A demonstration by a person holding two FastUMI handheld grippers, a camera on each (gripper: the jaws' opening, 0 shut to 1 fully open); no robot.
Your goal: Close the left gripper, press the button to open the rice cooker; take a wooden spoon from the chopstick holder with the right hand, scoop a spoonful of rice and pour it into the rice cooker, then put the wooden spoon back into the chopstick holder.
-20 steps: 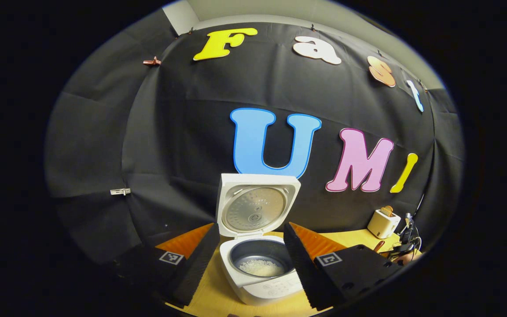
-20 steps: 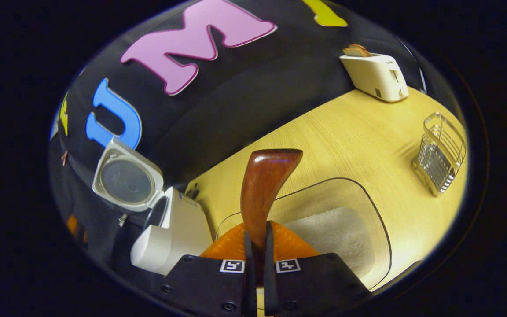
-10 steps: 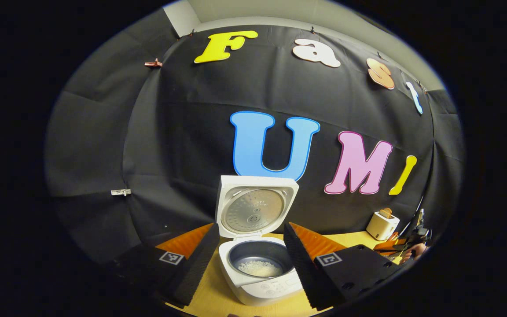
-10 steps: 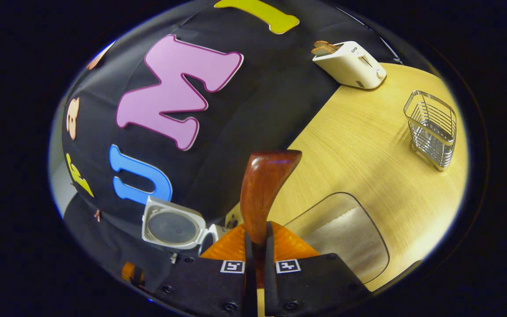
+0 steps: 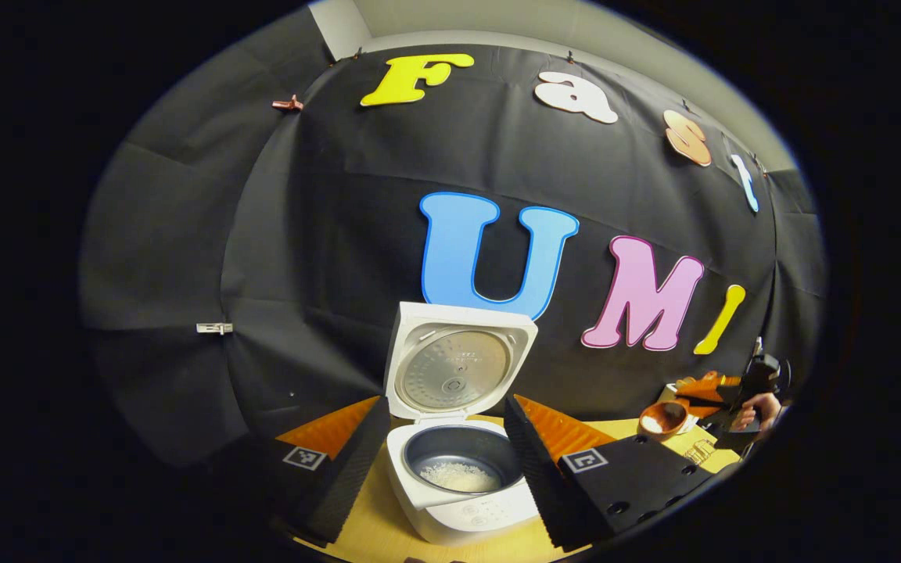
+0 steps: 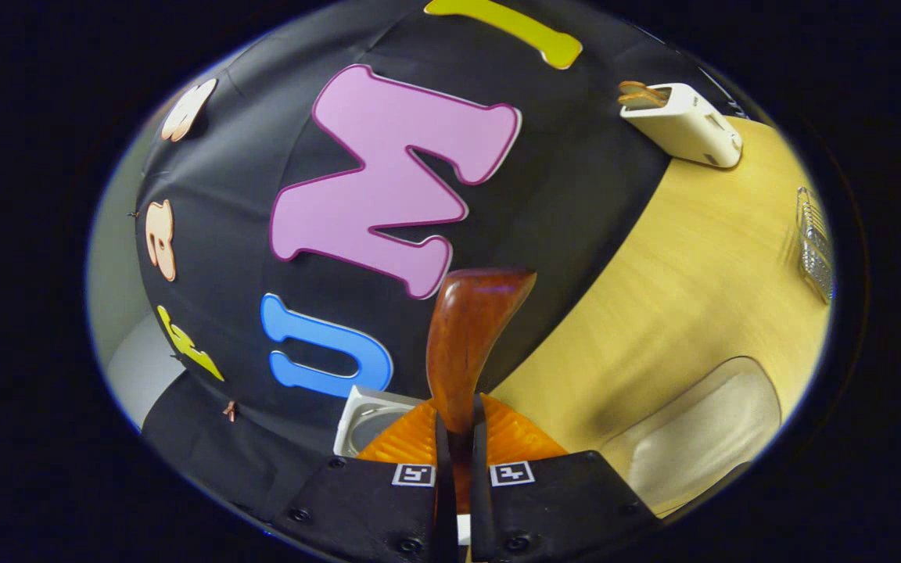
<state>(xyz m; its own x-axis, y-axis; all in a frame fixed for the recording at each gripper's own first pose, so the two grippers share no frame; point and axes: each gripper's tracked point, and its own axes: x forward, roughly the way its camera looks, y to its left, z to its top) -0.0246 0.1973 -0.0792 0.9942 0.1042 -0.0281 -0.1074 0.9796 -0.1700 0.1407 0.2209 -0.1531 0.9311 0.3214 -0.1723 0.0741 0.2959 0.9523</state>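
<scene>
While the left gripper [image 5: 443, 461] hangs with its fingers [image 5: 349, 461] spread wide on either side of the open rice cooker [image 5: 458, 477], touching nothing, the right gripper [image 6: 454, 438] has its fingers clenched on the wooden spoon [image 6: 466, 344]. Seen from the left gripper view, the spoon's bowl carries rice, raised above the tabletop [image 6: 701, 266]. A little rice lies in the cooker's pot. The clear container [image 6: 701, 438] holds rice; the wire chopstick holder [image 6: 814, 242] stands far off.

On the tabletop [image 6: 701, 258], the toaster [image 6: 681, 123] stands against the back wall; the rice cooker [image 5: 458, 477] lies far left of it.
</scene>
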